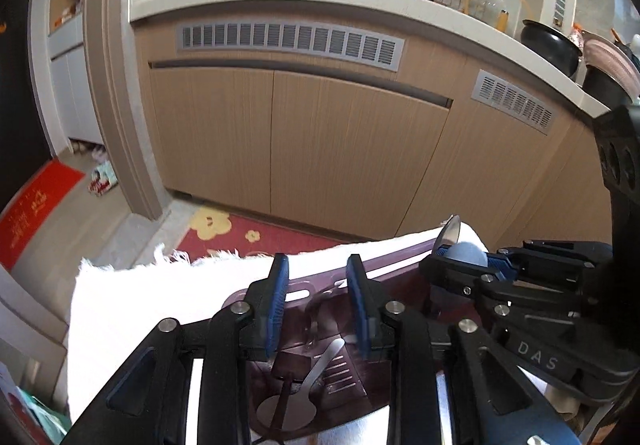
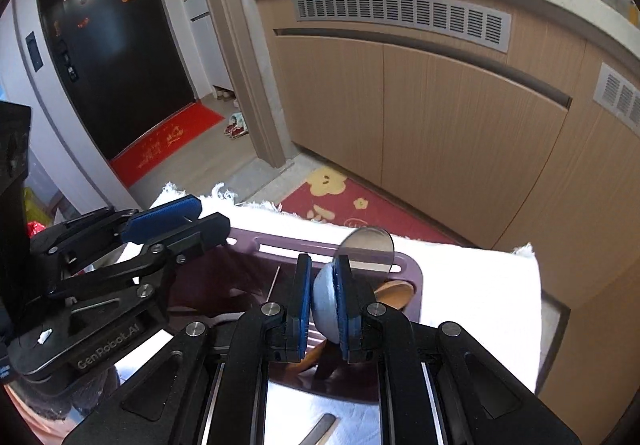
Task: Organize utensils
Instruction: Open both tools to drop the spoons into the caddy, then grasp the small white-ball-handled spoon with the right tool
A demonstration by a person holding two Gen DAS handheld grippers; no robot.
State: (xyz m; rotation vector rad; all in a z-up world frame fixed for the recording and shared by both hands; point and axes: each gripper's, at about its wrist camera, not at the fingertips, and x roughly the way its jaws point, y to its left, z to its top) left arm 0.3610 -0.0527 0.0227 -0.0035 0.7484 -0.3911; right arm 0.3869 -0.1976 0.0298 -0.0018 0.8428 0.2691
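A purple utensil tray lies on a white towel. My right gripper is shut on a blue-grey spoon with a shiny metal bowl, held above the tray's right part. My left gripper is open and empty over the tray's left part. Below it in the tray lie a metal spoon and a dark slotted spatula. A wooden spoon lies in the tray under the right gripper.
Wooden kitchen cabinets stand behind the table, with a counter above carrying a black pot. A red flowered rug lies on the floor. A metal utensil end lies on the towel near the front.
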